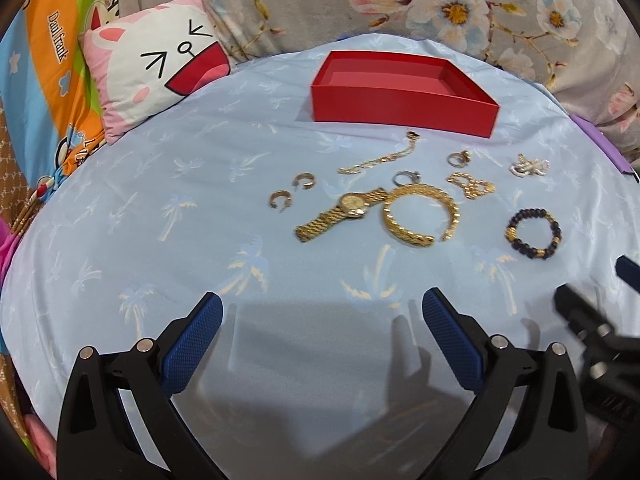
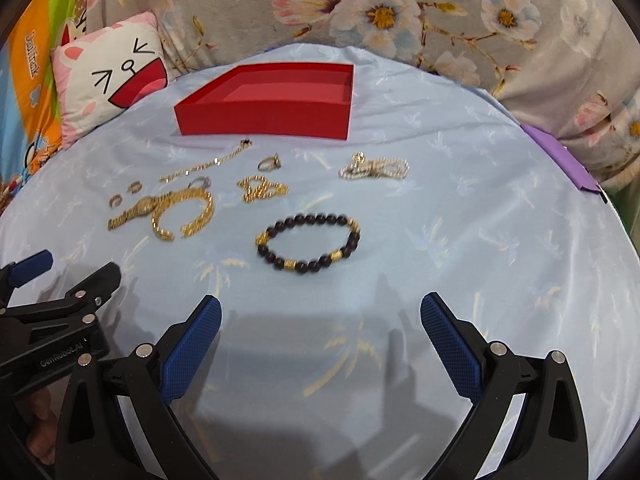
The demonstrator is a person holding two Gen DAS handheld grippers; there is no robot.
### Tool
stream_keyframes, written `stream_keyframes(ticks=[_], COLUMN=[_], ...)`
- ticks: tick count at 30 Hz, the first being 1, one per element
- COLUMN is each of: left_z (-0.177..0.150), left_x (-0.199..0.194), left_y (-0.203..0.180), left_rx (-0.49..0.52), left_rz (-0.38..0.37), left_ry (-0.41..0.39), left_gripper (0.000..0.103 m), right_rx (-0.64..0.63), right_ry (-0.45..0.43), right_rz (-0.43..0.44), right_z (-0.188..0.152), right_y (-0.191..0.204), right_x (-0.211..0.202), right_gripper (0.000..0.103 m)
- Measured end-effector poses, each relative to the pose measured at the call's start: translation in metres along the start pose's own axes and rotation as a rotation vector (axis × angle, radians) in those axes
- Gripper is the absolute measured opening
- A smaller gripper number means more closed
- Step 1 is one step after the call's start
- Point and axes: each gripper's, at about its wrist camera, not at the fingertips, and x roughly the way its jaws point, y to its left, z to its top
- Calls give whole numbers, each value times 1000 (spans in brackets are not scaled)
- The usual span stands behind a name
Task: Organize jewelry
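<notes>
Both my claws are spread wide and hold nothing: the left gripper (image 1: 322, 320) and the right gripper (image 2: 320, 320). The bead bracelet (image 2: 308, 242) lies on the blue sheet (image 2: 460, 264), near the empty red box (image 2: 264, 118). The soft sheet could bunch up when I pinch, and the beads could roll away.

Glossy gold-metal watch (image 1: 347, 209) lies on smooth, faintly shiny cloth sheet (image 1: 160, 240).
</notes>
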Motion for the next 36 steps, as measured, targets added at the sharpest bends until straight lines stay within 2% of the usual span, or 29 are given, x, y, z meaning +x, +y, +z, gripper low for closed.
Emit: stream_keyframes(ticks=[1, 6, 9, 13, 17, 19, 23, 27, 34, 36], left_z=[2, 17, 29, 35, 36, 37, 41, 45, 45, 46], left_x=[2, 6, 5, 9, 17, 20, 19, 16, 27, 29], left_y=[7, 31, 32, 23, 22, 27, 46, 59, 63, 64], left_rx=[-39, -77, -49, 3, 28, 22, 4, -3, 10, 8], left_rz=[-32, -36, -17, -9, 32, 26, 37, 50, 18, 12], left_ry=[8, 8, -32, -32, -3, 27, 43, 3, 13, 19], left_gripper=[98, 98, 98, 98, 98, 98, 98, 98, 98, 97], right_rx=[5, 36, 53, 70, 1, -42, -110, -157, -171, -185], right_ry=[-2, 19, 32, 54, 39, 58, 86, 106, 171, 160], right_rz=[7, 25, 40, 107, 161, 197, 242, 256, 261, 245], right_z=[4, 20, 25, 34, 50, 55, 63, 64, 59, 58], right_y=[-3, -14, -16, -13, 9, 23, 50, 70, 84, 88], right_x=[0, 10, 17, 22, 22, 27, 39, 51, 76, 78], right_gripper=[98, 98, 98, 97, 96, 89, 82, 82, 79, 79])
